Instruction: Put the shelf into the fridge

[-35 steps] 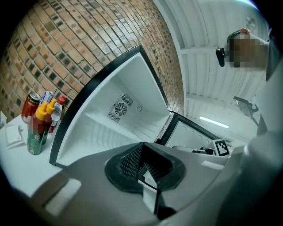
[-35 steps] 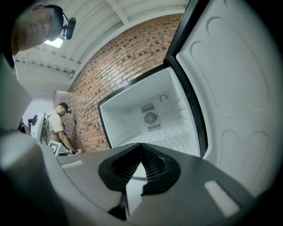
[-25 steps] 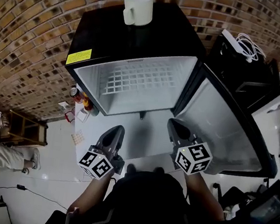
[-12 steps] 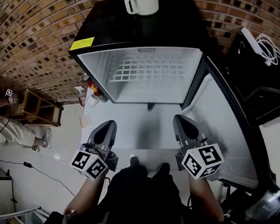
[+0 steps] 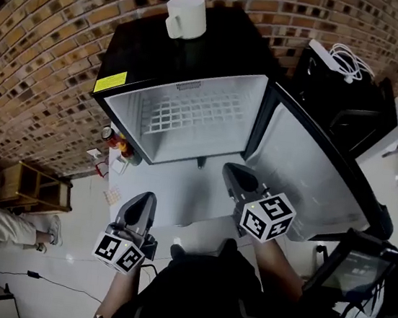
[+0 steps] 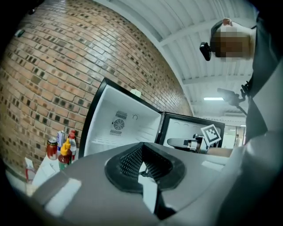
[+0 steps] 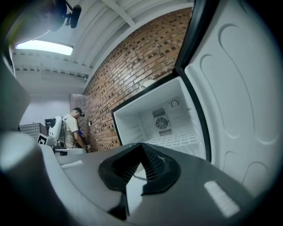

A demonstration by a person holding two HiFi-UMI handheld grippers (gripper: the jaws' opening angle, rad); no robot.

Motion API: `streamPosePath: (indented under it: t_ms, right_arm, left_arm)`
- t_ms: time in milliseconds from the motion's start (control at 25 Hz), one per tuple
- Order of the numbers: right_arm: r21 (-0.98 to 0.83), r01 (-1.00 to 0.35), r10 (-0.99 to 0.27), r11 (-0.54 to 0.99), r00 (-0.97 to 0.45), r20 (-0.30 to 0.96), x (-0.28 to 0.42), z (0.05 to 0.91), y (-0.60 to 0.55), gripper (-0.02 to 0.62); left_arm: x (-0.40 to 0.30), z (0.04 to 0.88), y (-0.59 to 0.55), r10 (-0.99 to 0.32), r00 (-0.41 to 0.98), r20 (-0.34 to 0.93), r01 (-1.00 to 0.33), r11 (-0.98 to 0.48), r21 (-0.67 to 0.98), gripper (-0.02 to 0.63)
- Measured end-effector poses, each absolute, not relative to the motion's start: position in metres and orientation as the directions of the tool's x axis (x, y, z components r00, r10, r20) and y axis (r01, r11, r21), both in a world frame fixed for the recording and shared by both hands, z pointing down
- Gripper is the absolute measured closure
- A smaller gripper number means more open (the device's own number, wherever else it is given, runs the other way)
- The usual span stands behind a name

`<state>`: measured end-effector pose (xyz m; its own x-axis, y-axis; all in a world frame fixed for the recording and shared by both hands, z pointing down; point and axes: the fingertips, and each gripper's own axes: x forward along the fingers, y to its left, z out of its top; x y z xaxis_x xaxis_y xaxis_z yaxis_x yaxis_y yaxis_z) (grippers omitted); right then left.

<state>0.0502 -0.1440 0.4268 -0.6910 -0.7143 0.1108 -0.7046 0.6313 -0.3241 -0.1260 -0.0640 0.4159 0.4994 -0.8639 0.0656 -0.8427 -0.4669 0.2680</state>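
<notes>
Shelf (image 5: 197,114): white wire grid, lying flat inside open fridge (image 5: 228,49).

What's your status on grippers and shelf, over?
Left gripper shut, empty. Right gripper shut, empty. Wire shelf lying inside fridge. Door wide open, nothing in the way.

The fridge (image 5: 213,51) stands open ahead of my left gripper (image 5: 145,200) and right gripper (image 5: 234,174), the wire shelf (image 5: 194,114) inside it. Its door (image 5: 303,172) hangs just beside my right gripper, and a mug (image 5: 186,16) sits on top.
</notes>
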Motion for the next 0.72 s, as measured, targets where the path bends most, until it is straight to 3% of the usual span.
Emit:
streamPosePath:
  t_ms: [200,720]
  right_arm:
    - [-0.288,-0.715,-0.718,0.638,-0.687,0.115,0.03,0.405,-0.138,0.589]
    - [-0.262,-0.734,-0.742,0.627,-0.665,0.088,0.028,0.387,-0.137,0.589]
  left_arm:
    - [-0.168,0.412,-0.073,-0.91,0.411,0.06,-0.886,-0.384,0.26,0.615]
    - [-0.182,0.416,-0.079,-0.906,0.423,0.038,-0.865,-0.39,0.315,0.617]
